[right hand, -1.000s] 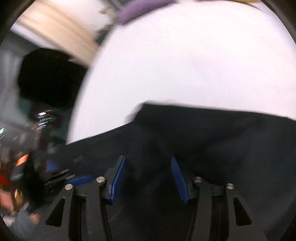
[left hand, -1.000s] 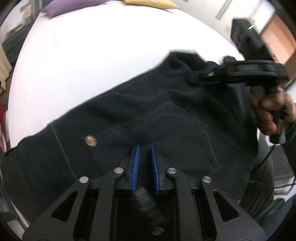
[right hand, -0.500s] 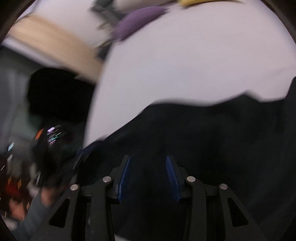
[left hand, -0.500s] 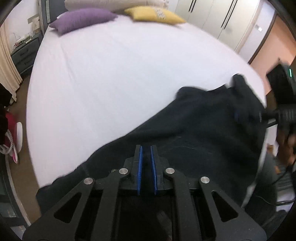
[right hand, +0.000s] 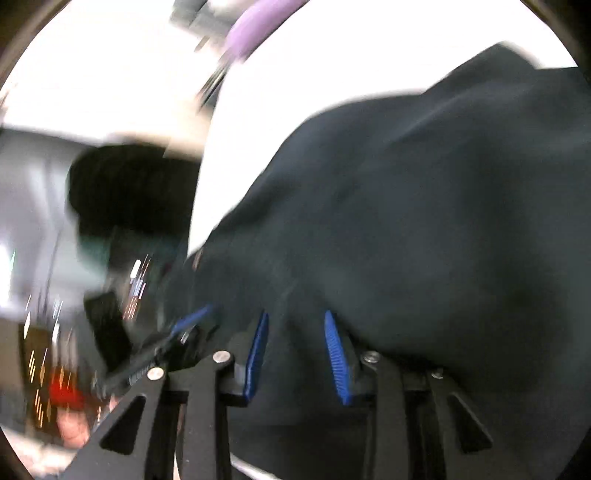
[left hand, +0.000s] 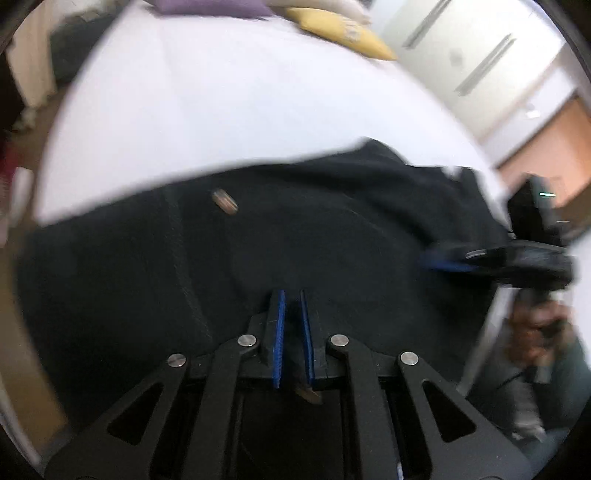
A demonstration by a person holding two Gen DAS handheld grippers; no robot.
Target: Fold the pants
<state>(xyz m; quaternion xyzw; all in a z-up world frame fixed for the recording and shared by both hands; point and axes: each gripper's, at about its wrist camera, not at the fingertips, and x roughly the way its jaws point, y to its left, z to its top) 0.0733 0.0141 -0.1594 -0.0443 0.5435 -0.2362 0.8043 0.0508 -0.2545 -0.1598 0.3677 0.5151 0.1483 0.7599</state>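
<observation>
Basically I've got the black pants (left hand: 332, 229) up off the white bed (left hand: 221, 103) at its near edge, one gripper on each side, so the cloth hangs between them and I can lay it flat for the fold. Left gripper (left hand: 291, 317) is pressed nearly together on a pinch of fabric, which runs between the blue pads (left hand: 277, 332) near the stitched seam and rivet (left hand: 224, 201), a stiff spot that shouldn't slip. Right gripper (right hand: 295, 343) has just been closing with cloth bunched between its jaws; the frame is blurred, so I think the pads are biting but can't swear to it. Purple and yellow pillows (left hand: 332, 26) sit well apart at the bed's far end.
</observation>
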